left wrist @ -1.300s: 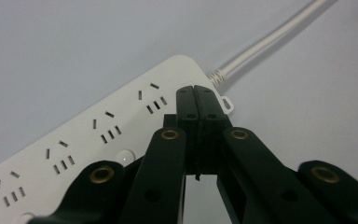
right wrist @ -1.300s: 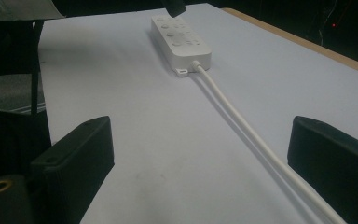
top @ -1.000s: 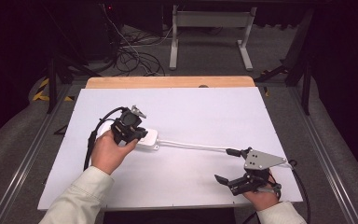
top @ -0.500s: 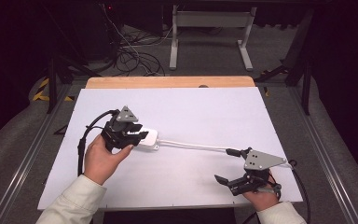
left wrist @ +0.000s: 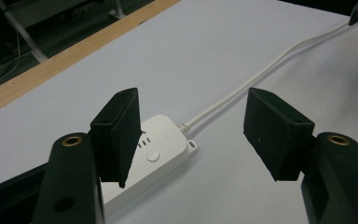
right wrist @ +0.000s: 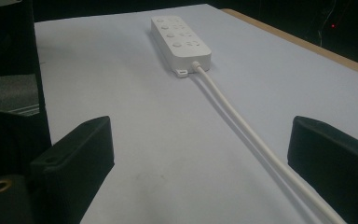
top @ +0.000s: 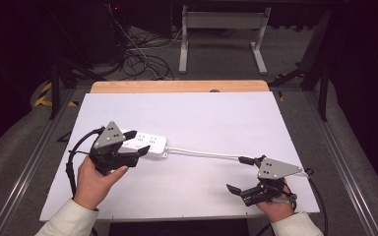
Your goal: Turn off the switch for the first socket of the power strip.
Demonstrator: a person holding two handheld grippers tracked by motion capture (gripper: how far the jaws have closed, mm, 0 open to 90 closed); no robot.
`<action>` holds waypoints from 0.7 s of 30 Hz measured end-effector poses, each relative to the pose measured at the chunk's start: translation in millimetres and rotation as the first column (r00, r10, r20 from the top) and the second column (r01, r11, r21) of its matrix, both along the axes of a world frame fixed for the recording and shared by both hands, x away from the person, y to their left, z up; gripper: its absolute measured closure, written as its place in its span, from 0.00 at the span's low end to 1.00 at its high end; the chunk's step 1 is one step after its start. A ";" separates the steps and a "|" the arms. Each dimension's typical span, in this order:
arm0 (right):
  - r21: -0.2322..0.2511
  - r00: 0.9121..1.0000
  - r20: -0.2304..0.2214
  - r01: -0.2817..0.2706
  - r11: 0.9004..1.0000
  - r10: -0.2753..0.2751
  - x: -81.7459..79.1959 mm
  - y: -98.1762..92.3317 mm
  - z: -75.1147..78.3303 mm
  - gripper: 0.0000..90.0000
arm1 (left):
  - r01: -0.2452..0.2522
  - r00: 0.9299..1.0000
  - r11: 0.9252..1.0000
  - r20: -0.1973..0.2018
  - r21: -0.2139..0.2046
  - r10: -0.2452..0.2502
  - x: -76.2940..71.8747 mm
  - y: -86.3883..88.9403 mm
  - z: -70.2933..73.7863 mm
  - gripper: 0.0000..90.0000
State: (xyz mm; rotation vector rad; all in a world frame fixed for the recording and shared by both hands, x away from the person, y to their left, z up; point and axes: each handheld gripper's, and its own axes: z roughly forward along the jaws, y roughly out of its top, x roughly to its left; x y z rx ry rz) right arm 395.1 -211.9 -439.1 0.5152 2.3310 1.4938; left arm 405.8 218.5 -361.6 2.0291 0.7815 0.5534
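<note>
Both tools gape empty, the left tool newly released, hiding part of the power strip.

White power strip lying flat on the white table top, left of centre, sockets facing up; long rectangular body with rounded corners, rows of socket holes and a round button on the top face, a small mounting tab at the cord end. Its white cord leaves that end and runs nearly straight across the surface toward the right front
</note>
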 end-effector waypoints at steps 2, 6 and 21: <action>0.000 1.000 0.001 0.000 1.000 0.000 -0.1 0.1 0.0 0.08 | -0.005 1.000 1.000 0.014 -0.008 0.005 -3.8 3.0 -3.4 0.35; 0.002 1.000 0.003 0.002 1.000 -0.002 -0.1 -0.1 0.1 0.08 | -0.004 1.000 0.999 0.031 -0.032 0.005 -10.7 8.0 -10.7 0.30; -0.001 1.000 0.006 -0.001 1.000 0.001 -0.6 0.6 0.0 0.08 | 0.036 0.993 0.992 0.115 -0.120 -0.023 -35.6 24.9 -41.6 0.22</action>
